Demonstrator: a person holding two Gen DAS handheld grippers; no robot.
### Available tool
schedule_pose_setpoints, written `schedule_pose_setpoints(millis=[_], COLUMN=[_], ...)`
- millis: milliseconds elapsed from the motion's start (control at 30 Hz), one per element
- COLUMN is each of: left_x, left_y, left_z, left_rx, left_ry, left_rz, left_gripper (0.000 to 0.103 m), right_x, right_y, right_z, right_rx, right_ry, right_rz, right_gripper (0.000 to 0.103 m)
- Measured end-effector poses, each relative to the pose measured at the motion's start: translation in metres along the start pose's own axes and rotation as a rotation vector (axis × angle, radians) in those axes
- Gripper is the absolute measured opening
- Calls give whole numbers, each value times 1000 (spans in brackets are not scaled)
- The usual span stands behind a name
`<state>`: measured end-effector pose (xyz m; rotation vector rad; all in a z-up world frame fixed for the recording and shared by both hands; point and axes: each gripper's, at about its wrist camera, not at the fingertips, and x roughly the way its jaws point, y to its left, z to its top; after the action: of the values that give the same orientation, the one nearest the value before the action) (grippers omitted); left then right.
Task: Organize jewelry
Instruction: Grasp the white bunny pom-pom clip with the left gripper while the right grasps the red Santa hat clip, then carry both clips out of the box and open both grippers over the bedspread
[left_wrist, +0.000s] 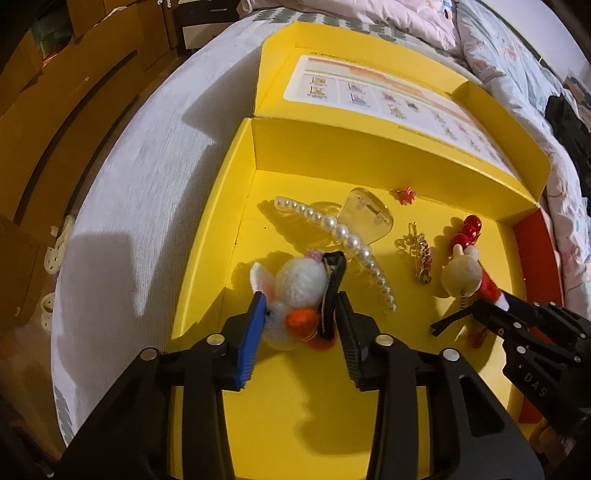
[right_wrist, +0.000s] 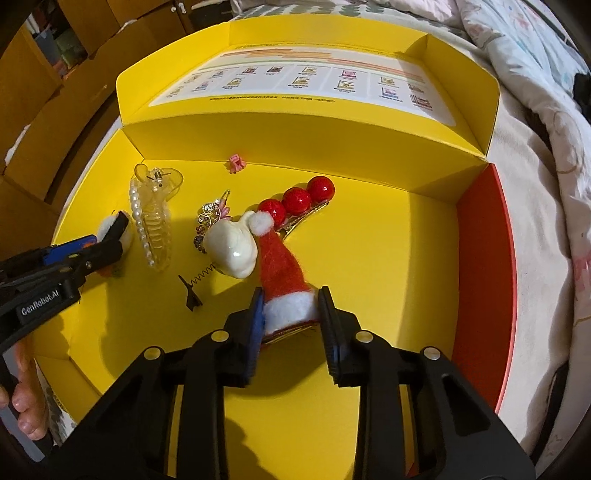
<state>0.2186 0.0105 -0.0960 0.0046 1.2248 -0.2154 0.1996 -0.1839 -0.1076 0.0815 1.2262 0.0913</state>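
Left gripper (left_wrist: 301, 317) closed on white plush rabbit clip (left_wrist: 295, 291), lower centre, inside yellow box (left_wrist: 369, 158). Right gripper (right_wrist: 290, 306) clamped on red Santa hat clip (right_wrist: 284, 273). Crowding around: pearl clip (left_wrist: 347, 240), clear claw clip (right_wrist: 155, 221), red ball clip (right_wrist: 295, 201). Only right view shows hand (right_wrist: 26, 402), lower left.

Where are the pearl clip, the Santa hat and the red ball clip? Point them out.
pearl clip (left_wrist: 341, 232), left wrist view, middle pearl.
Santa hat (right_wrist: 279, 264), right wrist view, red felt.
red ball clip (right_wrist: 297, 199), right wrist view, middle ball.
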Motion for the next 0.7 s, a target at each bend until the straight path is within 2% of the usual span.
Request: schedule_pose_setpoints(millis=[167,233,533,700], left_x=[-5,-9,-35,-65], left_y=[4,5,6,7], left_z=[0,-1,-10,-20], left_rx=[-16,-25,-19,-10], left_ry=[-5,-10,-33,-68], left_rz=[-21,-37,-73,-95], left_gripper=[31,24,24,24], right_x=[-3,-6,-50,-83], right_y=[-9,-13,-17,-22], right_z=[0,0,-8,-24], right_rx=[29,44,78,93], right_ry=[-3,-5,-79,-123], right_rz=[14,19,71,97], right_gripper=[28,28,28,28])
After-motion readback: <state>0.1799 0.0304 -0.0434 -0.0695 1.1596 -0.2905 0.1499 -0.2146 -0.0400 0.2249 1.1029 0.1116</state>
